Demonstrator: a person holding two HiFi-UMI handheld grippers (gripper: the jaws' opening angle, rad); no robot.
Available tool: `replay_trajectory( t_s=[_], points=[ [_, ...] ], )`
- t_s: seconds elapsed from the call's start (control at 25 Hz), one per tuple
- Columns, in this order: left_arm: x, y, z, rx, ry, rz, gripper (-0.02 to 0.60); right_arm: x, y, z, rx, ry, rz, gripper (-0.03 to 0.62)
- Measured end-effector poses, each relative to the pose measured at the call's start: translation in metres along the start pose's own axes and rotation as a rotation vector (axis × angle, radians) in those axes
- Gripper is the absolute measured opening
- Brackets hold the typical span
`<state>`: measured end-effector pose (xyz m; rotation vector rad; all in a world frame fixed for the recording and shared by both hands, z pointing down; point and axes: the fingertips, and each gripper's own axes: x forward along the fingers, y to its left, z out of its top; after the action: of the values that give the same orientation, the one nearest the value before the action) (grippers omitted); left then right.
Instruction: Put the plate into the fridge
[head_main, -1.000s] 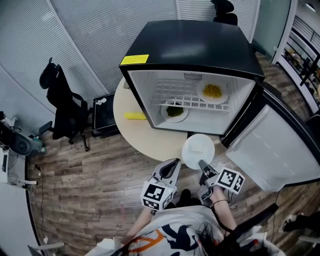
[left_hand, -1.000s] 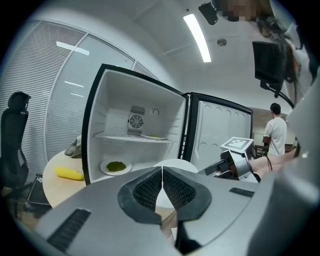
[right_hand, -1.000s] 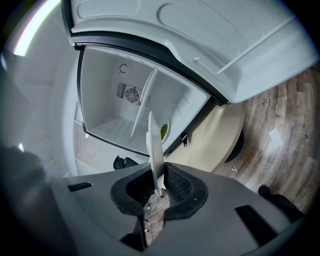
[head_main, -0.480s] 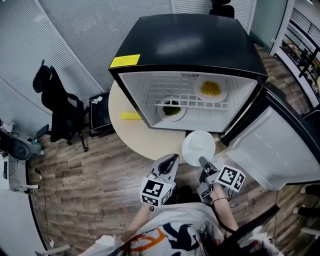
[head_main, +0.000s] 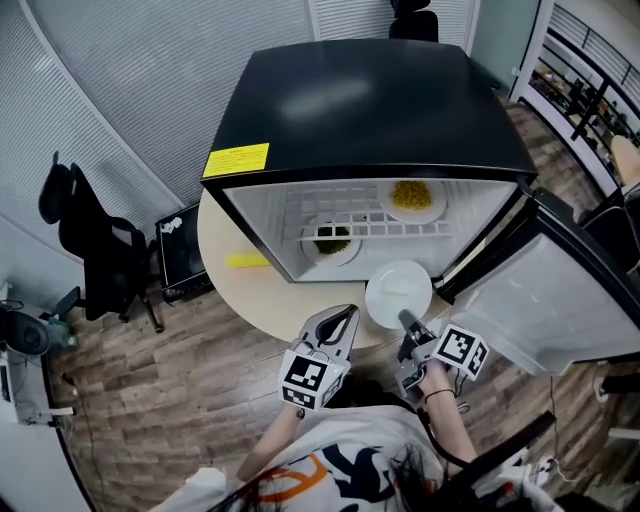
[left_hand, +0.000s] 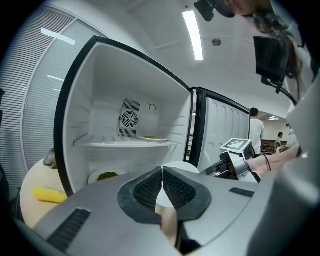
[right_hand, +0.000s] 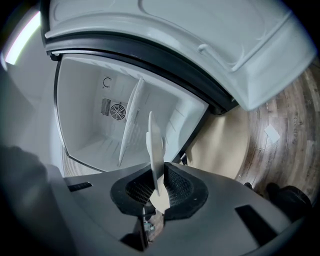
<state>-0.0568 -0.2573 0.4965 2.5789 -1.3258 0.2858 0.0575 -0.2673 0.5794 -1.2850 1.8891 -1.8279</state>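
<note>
A white plate (head_main: 398, 294) with a pale slab of food on it hangs level in front of the open black fridge (head_main: 370, 110), over the round table's edge. My right gripper (head_main: 408, 322) is shut on the plate's near rim; in the right gripper view the plate (right_hand: 155, 147) shows edge-on between the pads. My left gripper (head_main: 342, 323) is shut with nothing in it, just left of the plate. In the left gripper view the plate (left_hand: 181, 168) peeks over the closed jaws, with the fridge interior (left_hand: 125, 125) behind.
Inside the fridge a plate of yellow food (head_main: 411, 198) rests on the wire shelf and a plate of greens (head_main: 330, 241) lies on the floor below. The door (head_main: 545, 305) swings open at right. A banana (head_main: 246, 260) lies on the round table (head_main: 225, 270). An office chair (head_main: 90, 245) stands at left.
The plate and both grippers have come closer to the fridge opening; the view has shifted forward so the fridge top fills more of it. Both grips are unchanged.
</note>
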Motion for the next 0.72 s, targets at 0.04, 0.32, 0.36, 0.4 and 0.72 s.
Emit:
replay_trajectory(
  t_s=[0.04,0.32,0.36,0.4,0.72],
  points=[
    [0.003,0.003,0.003,0.003,-0.003,-0.011,0.015,0.004,0.000,0.002,0.006,-0.008,-0.007,0.041],
    [0.022,0.020,0.013,0.023,-0.002,-0.079,0.015,0.036,0.001,0.018,0.057,-0.058,-0.019,0.040],
    [0.024,0.021,0.014,0.026,-0.002,-0.087,0.015,0.041,-0.001,0.021,0.069,-0.065,-0.022,0.041],
    [0.027,0.023,0.014,0.028,-0.001,-0.095,0.015,0.046,-0.002,0.024,0.081,-0.071,-0.025,0.040],
    [0.040,0.032,0.015,0.050,0.012,-0.138,0.014,0.081,-0.018,0.041,0.116,-0.104,-0.079,0.040]
  ],
)
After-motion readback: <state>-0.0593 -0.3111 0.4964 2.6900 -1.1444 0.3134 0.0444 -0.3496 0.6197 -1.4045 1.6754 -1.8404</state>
